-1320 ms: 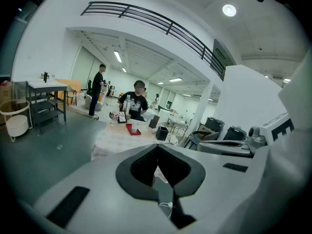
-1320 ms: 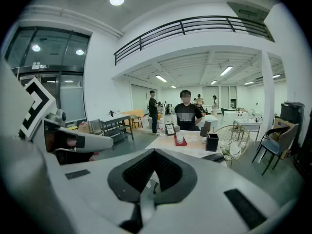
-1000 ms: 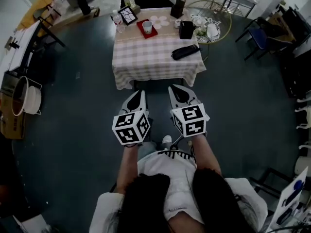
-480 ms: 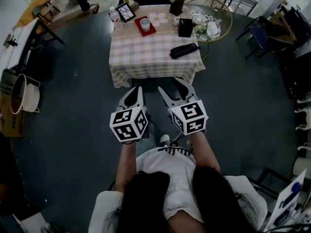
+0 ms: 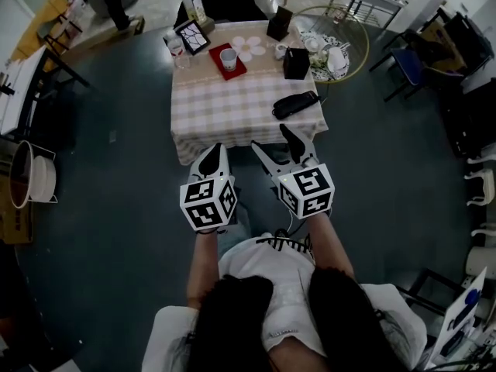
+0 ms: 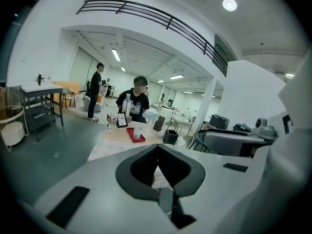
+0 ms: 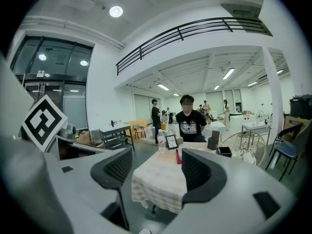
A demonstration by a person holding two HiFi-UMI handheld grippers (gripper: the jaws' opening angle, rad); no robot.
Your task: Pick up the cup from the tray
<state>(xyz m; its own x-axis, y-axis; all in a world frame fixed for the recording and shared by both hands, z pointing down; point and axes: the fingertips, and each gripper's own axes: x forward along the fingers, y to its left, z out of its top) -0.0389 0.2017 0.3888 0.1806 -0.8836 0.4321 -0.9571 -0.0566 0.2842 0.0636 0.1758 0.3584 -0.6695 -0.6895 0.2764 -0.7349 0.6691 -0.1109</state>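
Pick-up not yet begun: cup (image 5: 228,56) upright on red tray (image 5: 239,70), far ahead of and well apart from both grippers, with approach, grasp and lift all outstanding. Left hand-held gripper (image 5: 216,149) closed on nothing; right hand-held gripper (image 5: 271,138) opening, jaws wide apart, nothing between them. Counter (image 5: 240,108) under checked cloth, also bearing picture frame (image 5: 191,36), black box (image 5: 295,63) and flat black case (image 5: 294,105); dark floor (image 5: 116,208) below, seated person (image 7: 190,123) beyond the counter, round wire table (image 5: 353,23) ahead to the right.
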